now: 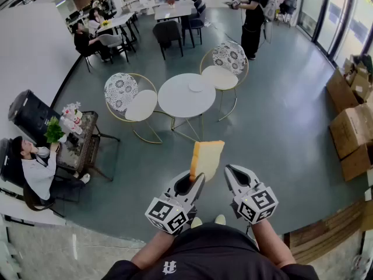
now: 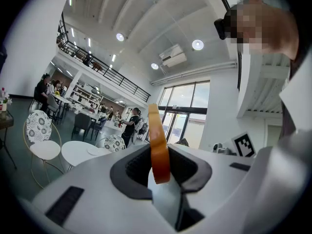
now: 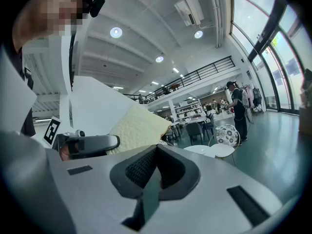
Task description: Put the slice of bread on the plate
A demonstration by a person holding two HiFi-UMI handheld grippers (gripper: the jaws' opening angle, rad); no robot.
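The left hand-held gripper (image 1: 196, 179) was clenched on the slice of bread (image 1: 208, 158), holding it by its lower edge. The slice stood upright in the air above the floor (image 1: 274, 127), well short of the plate (image 1: 196, 86). The slice was roughly square, with a pale, porous, dimpled crumb and a smooth orange-brown crust that appeared edge-on in the left gripper view. The right hand-held gripper (image 1: 232, 174) was just beside it, jaws drawn together on nothing. Both tools had smooth white moulded shells with dark ribbed pads. Each carried a marker cube (image 1: 169, 214) printed with black-and-white square patterns, and no lettering could be read on them. The plate was small, round and white, and lay on a round white bench (image 1: 178, 101) with thin metal legs. Two chairs (image 1: 122, 92) flanked the bench, with wire frames, pale seats and round black-and-white patterned backs. The floor was smooth, grey-green and slightly glossy. Brown cardboard boxes (image 1: 352, 130) were stacked at the right. A small white emblem showed on the person's dark shirt (image 1: 192, 255), too small to read.
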